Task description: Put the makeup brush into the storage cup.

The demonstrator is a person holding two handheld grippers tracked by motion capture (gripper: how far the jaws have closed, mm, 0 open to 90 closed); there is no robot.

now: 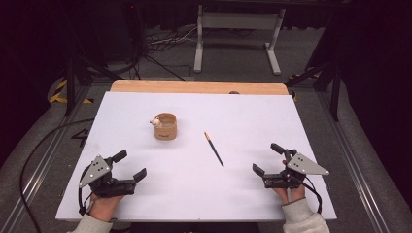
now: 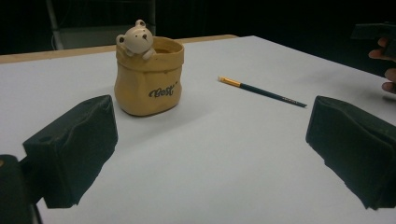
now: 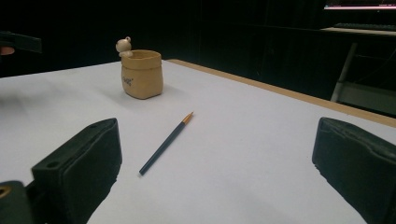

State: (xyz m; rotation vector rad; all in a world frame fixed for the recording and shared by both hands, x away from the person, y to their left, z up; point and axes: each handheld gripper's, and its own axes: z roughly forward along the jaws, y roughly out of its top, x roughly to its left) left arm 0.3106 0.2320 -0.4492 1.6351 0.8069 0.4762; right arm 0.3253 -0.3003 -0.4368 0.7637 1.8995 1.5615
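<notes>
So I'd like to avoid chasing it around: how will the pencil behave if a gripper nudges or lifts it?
The pencil lies flat on the smooth white table, so a sideways nudge would probably roll it. It looks thin and straight, likely stiff and light. Lying so low, it may slip from wide jaws unless pinched squarely across its shaft.

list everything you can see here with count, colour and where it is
pen holder: 1, tan, sack-shaped with a cream bear on its rim, upright left of the table's middle
pencil: 1, dark with a gold end, flat on the sheet right of the holder, apart from it
table: 1, white sheet over a wooden top that shows along the far edge
metal stand: 1, pale grey, on the floor beyond the table
left gripper: 1, black, open, near left corner
right gripper: 1, black, open, near right corner
</notes>
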